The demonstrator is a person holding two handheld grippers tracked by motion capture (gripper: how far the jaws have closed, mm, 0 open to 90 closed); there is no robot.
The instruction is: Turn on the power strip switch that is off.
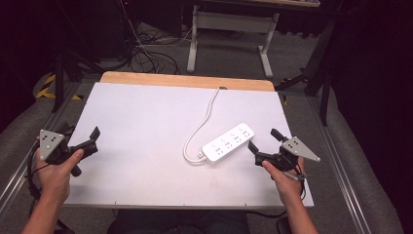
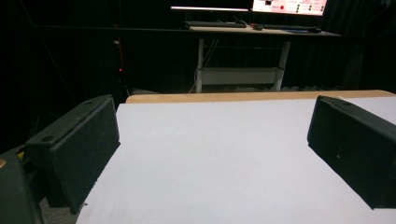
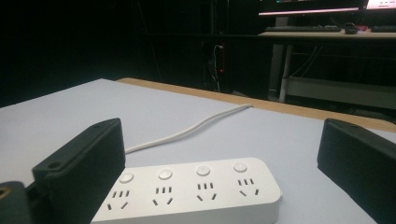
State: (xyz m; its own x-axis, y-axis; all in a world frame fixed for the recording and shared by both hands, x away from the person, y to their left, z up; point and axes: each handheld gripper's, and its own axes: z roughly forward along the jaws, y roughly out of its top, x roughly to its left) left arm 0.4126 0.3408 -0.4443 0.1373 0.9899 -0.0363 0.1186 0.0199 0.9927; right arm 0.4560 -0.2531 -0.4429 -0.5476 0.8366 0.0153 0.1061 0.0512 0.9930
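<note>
A white power strip (image 1: 228,142) with several sockets lies flat on the white table top (image 1: 146,126), right of centre. Its white cable (image 1: 203,122) loops from the near end and runs off over the far edge. My right gripper (image 1: 265,140) is open just right of the strip, a hand around its handle. In the right gripper view the strip (image 3: 201,186) lies low between the wide-apart jaws of that gripper (image 3: 222,172), untouched, with the cable (image 3: 187,128) trailing away behind it. My left gripper (image 1: 80,134) is open at the table's left edge. Bare table lies between the jaws of the left gripper (image 2: 215,154).
A wooden strip (image 1: 187,80) borders the table's far edge. Beyond it stands a white-legged desk (image 1: 229,29), with cables on the floor (image 1: 146,53). Metal rails (image 1: 343,175) run along both sides of the table. Monitors (image 2: 285,5) glow in the dark background.
</note>
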